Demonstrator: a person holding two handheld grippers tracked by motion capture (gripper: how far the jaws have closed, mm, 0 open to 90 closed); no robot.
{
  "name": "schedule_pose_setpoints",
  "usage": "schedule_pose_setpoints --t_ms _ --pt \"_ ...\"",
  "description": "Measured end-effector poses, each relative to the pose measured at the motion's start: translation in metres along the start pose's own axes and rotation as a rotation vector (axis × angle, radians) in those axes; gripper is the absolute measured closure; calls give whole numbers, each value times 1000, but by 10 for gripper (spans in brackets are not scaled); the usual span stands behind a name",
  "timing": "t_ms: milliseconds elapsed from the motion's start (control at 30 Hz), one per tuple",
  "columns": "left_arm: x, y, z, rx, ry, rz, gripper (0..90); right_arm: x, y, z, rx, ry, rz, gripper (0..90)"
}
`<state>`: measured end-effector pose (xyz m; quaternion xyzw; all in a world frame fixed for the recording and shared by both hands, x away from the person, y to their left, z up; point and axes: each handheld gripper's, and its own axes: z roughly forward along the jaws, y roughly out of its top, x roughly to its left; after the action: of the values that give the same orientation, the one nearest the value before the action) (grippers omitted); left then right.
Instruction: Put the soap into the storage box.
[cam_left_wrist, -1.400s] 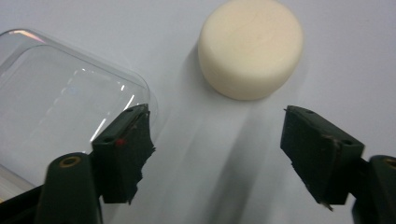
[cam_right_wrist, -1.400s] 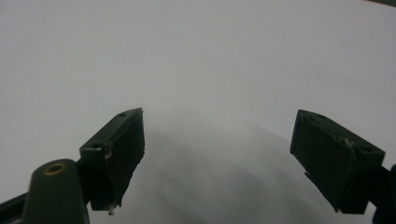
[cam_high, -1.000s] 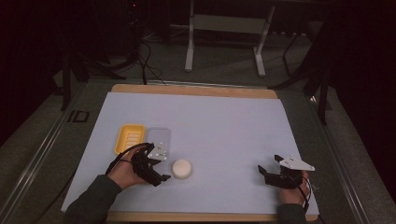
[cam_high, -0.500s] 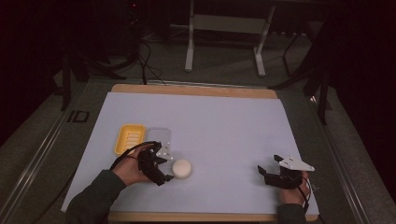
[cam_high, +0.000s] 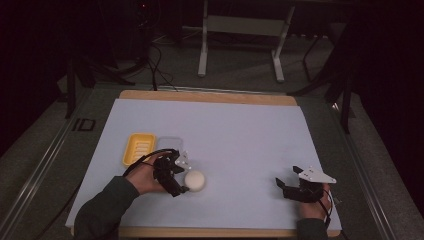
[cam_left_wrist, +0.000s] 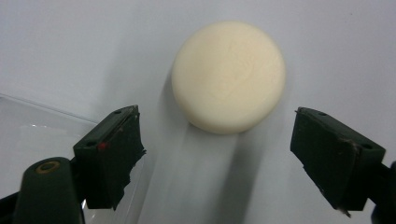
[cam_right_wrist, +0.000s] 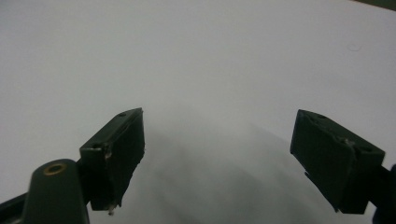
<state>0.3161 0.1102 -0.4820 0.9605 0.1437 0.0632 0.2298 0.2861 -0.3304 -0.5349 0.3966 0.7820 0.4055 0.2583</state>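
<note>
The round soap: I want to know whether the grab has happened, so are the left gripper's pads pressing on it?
No: the round soap lies ahead of the open left gripper, untouched.

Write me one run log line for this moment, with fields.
left gripper: open, jaws just opening, nothing gripped | round soap: on mat ahead of jaws | right gripper: open, empty | yellow tray: beside clear lid

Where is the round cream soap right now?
In the high view the round cream soap lies on the white mat, near-left, just right of the left tool and below-right of the clear lid and yellow dish.
</note>
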Motion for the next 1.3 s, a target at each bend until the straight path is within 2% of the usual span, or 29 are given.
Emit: schedule_pose_setpoints --t_ms 167,267,1300 --pt "2 2 1 9 -13 3 161 0 0 0 -2 2 2 176" --pt "1 6 4 22 -21 21 159 0 0 0 -2 1 0 176" --pt "-1 21 17 77 -44 60 149 0 0 -1 -10 5 -9 176"
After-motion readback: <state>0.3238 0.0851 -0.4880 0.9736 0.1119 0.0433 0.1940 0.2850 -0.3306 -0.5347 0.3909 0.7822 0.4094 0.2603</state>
